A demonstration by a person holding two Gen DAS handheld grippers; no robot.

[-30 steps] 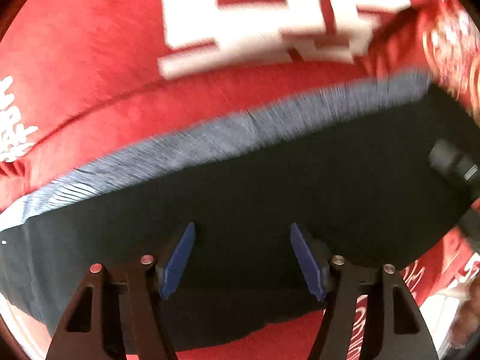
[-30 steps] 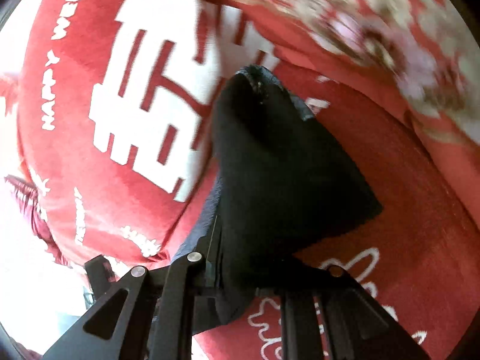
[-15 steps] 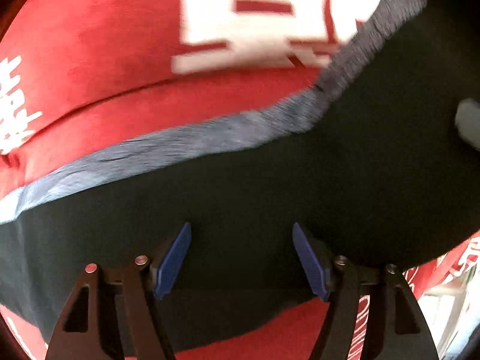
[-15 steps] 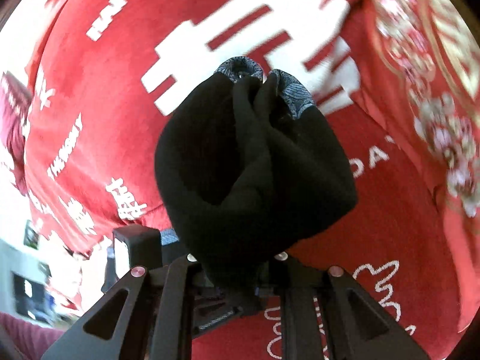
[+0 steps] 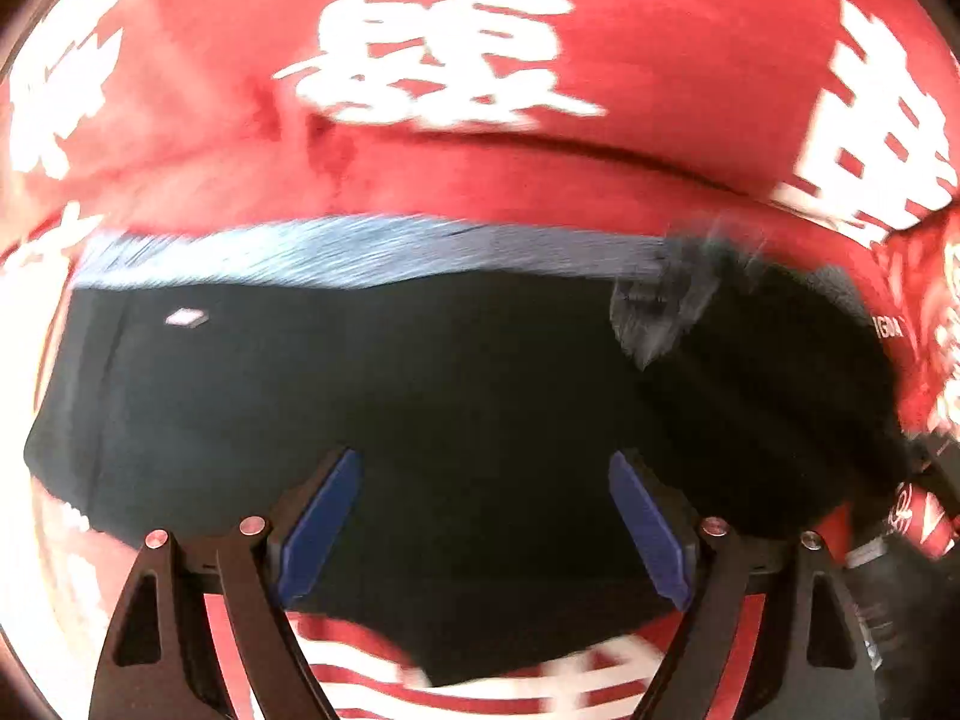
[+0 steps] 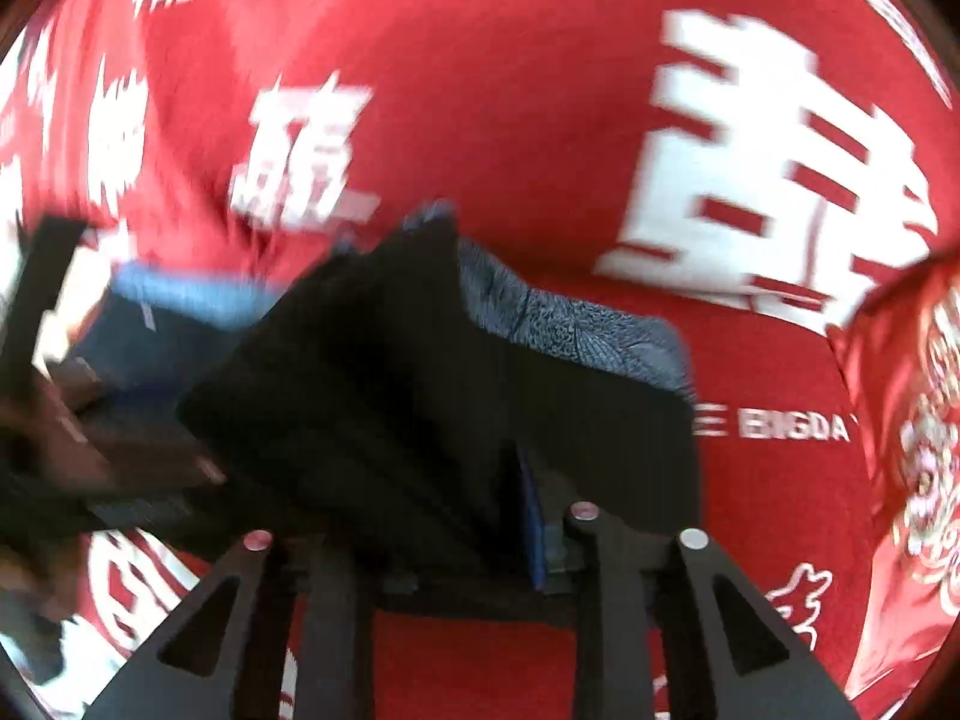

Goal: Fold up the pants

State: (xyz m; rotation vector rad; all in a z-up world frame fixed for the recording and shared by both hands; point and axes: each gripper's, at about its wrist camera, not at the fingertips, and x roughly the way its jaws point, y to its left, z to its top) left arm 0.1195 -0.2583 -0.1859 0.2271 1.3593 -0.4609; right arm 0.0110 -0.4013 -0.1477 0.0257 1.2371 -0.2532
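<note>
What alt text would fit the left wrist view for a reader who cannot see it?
Black pants with a grey-blue waistband lie spread on a red cloth printed with white characters. The open left claw sits over them, gripping nothing.

Black pants (image 6: 384, 408) hide the right hand-held gripper (image 6: 420, 516) fingertips.

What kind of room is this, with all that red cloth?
Probably a home bedroom, though that is a guess. A soft, creased red cover printed with big white wedding characters fills both views like bedding, and black pants with a grey-blue waistband lie on it.
</note>
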